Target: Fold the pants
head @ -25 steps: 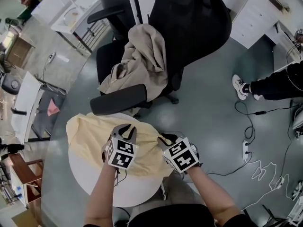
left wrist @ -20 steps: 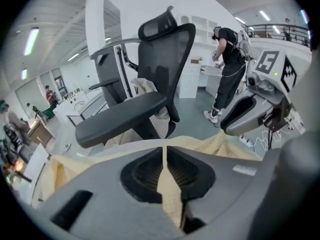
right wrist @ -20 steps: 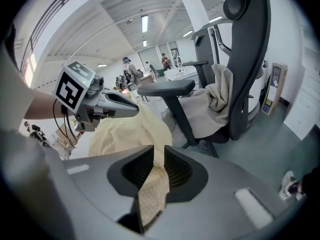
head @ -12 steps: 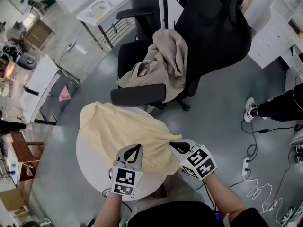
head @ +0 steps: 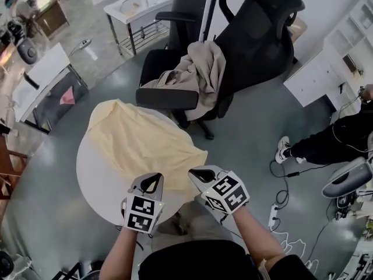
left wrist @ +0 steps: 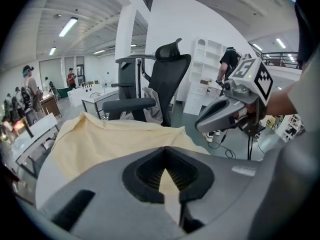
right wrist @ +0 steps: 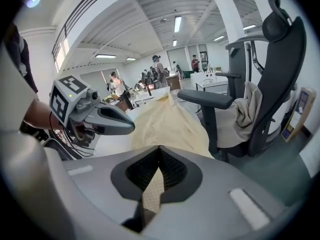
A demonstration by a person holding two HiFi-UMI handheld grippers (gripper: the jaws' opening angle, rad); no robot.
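Pale yellow pants lie spread over a round white table. My left gripper is shut on the pants' near edge, and yellow cloth shows pinched between its jaws. My right gripper is shut on the same edge a little to the right, with cloth caught in its jaws. Each gripper view shows the pants running away from the jaws across the table. The two grippers sit side by side at the table's near rim.
A black office chair with a beige garment draped on it stands just beyond the table. A person's leg and shoe are on the floor at the right. Cables and a power strip lie near my right side.
Both grippers have pulled back from over the cloth to the table's near rim and risen, drawing the pants' near edge with them. The cloth now lies flatter and more stretched.
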